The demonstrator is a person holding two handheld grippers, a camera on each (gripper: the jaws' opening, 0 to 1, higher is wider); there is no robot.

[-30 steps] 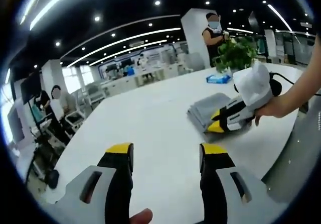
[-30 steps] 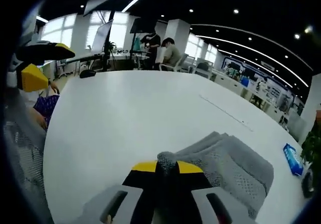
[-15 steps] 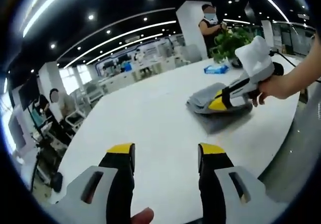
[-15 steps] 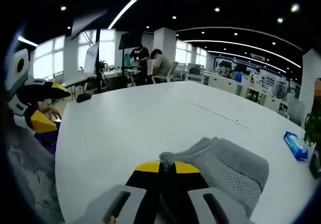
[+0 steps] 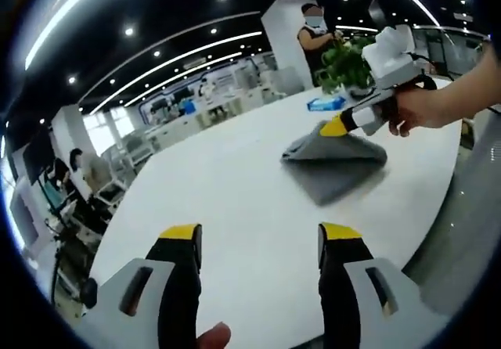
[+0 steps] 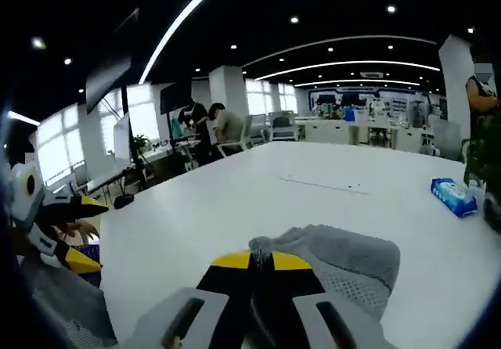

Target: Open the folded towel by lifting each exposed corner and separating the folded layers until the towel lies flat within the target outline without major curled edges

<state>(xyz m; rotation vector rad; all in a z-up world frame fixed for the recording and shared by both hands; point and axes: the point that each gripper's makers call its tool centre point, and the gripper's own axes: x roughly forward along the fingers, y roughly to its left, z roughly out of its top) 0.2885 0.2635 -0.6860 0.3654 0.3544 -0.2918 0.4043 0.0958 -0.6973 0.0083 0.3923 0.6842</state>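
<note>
Grey towel [image 6: 344,259] corner pinched in right gripper [image 6: 259,260]

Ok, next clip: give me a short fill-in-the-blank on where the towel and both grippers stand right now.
1. The right gripper is shut on a ___ of the grey towel.
2. The left gripper is ___ and holds nothing.
3. The blue wipes pack lies on the white ___.

Missing words: corner; open; table

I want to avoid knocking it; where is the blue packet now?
In the right gripper view the blue packet lies on the white table at the right, beyond the grey towel, near a green plant.
</note>
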